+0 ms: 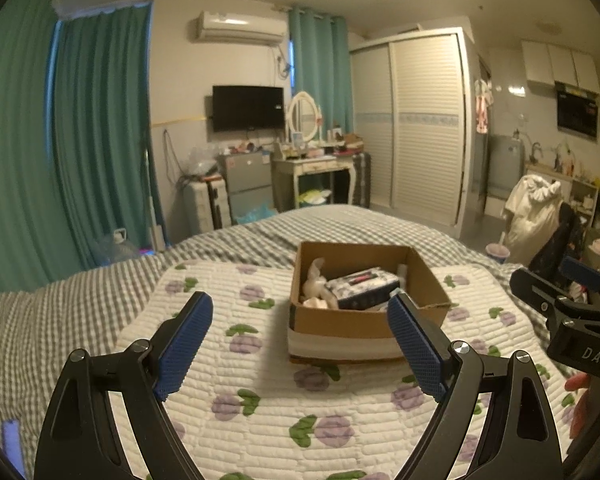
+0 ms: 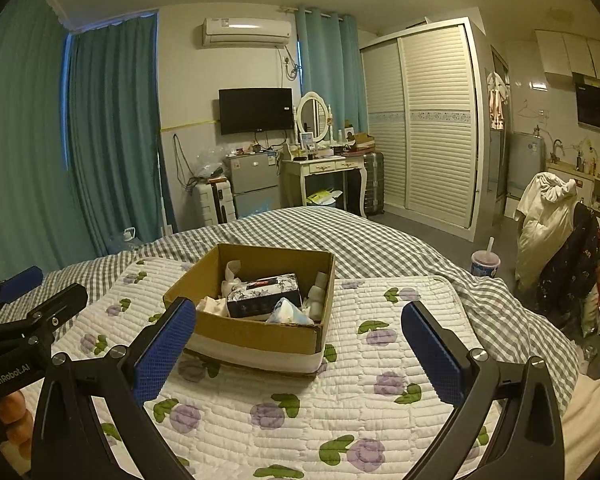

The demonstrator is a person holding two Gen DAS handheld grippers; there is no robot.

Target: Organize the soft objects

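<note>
An open cardboard box stands on a white quilted mat with purple flowers on the bed. Inside lie a dark patterned tissue pack, white soft items and a pale blue tissue pack. My left gripper is open and empty, held above the mat in front of the box. My right gripper is open and empty, just right of the left one. Each shows in the other's view: the right gripper, the left gripper.
The bed has a grey checked sheet. A drink cup with a straw stands past the bed's right edge. A chair draped with clothes, a dressing table, a small fridge and a wardrobe line the far room.
</note>
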